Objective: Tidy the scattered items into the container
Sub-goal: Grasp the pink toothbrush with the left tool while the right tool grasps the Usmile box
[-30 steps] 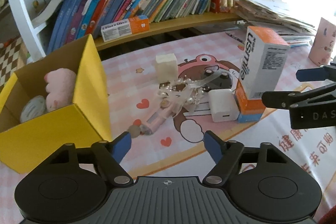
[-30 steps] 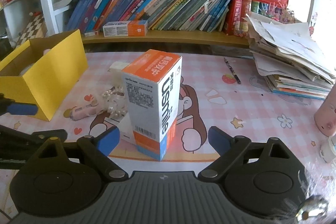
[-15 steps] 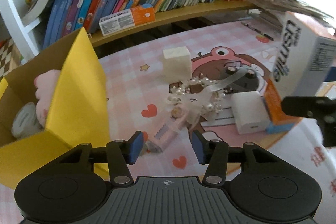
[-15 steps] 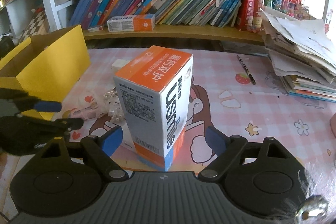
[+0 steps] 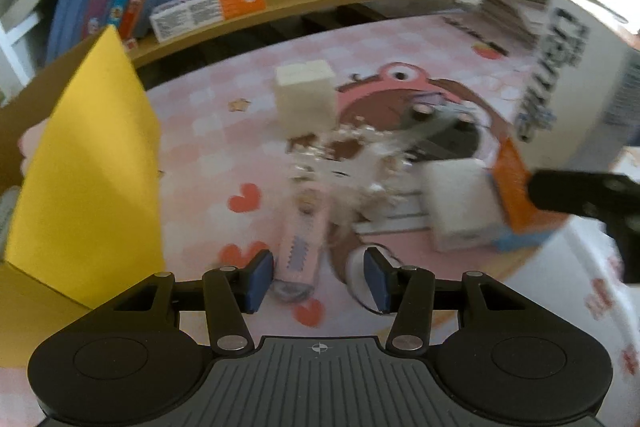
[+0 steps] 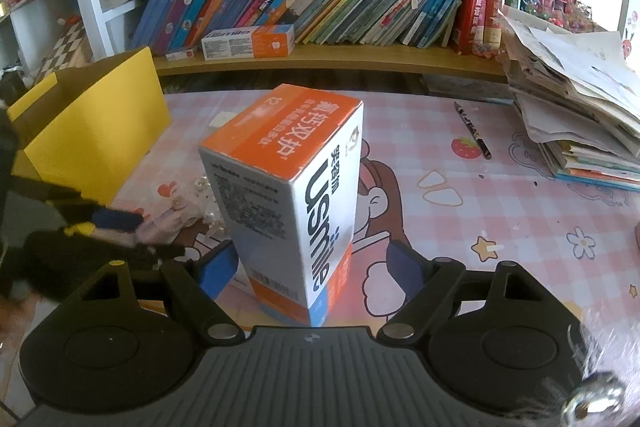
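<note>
My right gripper (image 6: 310, 269) is closing around the box (image 6: 292, 187), which stands upright mid-table, pads not yet touching; my left gripper (image 5: 316, 281), half-wide, straddles the pink tube (image 5: 300, 251), its long axis running straight away from me; the yellow bin (image 5: 88, 163) sits left.

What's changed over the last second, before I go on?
Both grippers closed in. The left gripper dropped toward the pink comb, jaws narrowed around its near end. The right gripper is closing on the upright Usmile box, not yet pinching. The box, the comb and the yellow container haven't moved.
</note>
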The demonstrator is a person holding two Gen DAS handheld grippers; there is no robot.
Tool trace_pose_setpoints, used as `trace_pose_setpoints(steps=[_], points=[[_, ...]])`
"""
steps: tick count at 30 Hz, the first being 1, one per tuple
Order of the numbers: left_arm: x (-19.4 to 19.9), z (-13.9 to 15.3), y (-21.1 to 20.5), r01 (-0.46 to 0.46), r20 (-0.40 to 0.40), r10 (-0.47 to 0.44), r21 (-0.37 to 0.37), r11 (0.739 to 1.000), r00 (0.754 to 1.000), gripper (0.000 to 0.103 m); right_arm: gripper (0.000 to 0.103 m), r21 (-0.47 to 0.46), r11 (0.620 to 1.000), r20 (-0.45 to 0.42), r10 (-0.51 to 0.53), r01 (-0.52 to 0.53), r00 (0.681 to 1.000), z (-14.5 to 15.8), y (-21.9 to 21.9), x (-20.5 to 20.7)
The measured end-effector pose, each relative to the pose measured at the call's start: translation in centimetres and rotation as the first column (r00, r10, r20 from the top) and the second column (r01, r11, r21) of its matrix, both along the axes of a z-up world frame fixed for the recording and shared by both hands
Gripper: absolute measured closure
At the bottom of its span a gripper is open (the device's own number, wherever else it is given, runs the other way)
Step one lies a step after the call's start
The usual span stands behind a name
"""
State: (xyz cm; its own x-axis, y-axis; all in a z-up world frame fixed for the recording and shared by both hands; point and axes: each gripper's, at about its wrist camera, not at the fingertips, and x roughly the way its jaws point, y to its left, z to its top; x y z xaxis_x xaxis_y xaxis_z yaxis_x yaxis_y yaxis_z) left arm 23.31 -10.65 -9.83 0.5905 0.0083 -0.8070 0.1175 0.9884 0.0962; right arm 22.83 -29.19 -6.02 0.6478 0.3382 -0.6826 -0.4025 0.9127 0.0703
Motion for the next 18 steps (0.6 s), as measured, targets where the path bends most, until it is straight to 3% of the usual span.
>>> trace_pose_setpoints(steps=[5, 8, 13, 16, 18], points=[[-0.04, -0.13, -0.08, -0.004, 0.004, 0.004, -0.021, 1.0, 1.0, 0.056, 0.022, 0.001, 1.0, 0.005, 0.001, -0.001, 1.0, -0.01, 0.05, 0.08], [-0.06, -0.2, -0.11, -0.006, 0.006, 0.006, -0.035, 0.999, 1.0, 0.065, 0.022, -0.001, 1.0, 0.009, 0.004, -0.004, 1.0, -0.07, 0.21, 0.26], [-0.04, -0.14, 0.01, 0.007, 0.006, -0.007, -0.07, 0.998, 1.0, 0.078, 0.035, 0.002, 1.0, 0.011, 0.009, -0.009, 1.0, -0.12, 0.59, 0.79], [0.0, -0.13, 0.38, -0.002, 0.006, 0.002, -0.085, 0.996, 1.0, 0.079, 0.044, 0.006, 1.0, 0.009, 0.016, -0.017, 1.0, -0.15, 0.72, 0.89], [-0.07, -0.09, 0.53, -0.003, 0.002, 0.003, -0.092, 0.996, 1.0, 0.079, 0.044, 0.003, 1.0, 0.009, 0.02, -0.02, 1.0, -0.12, 0.74, 0.77]])
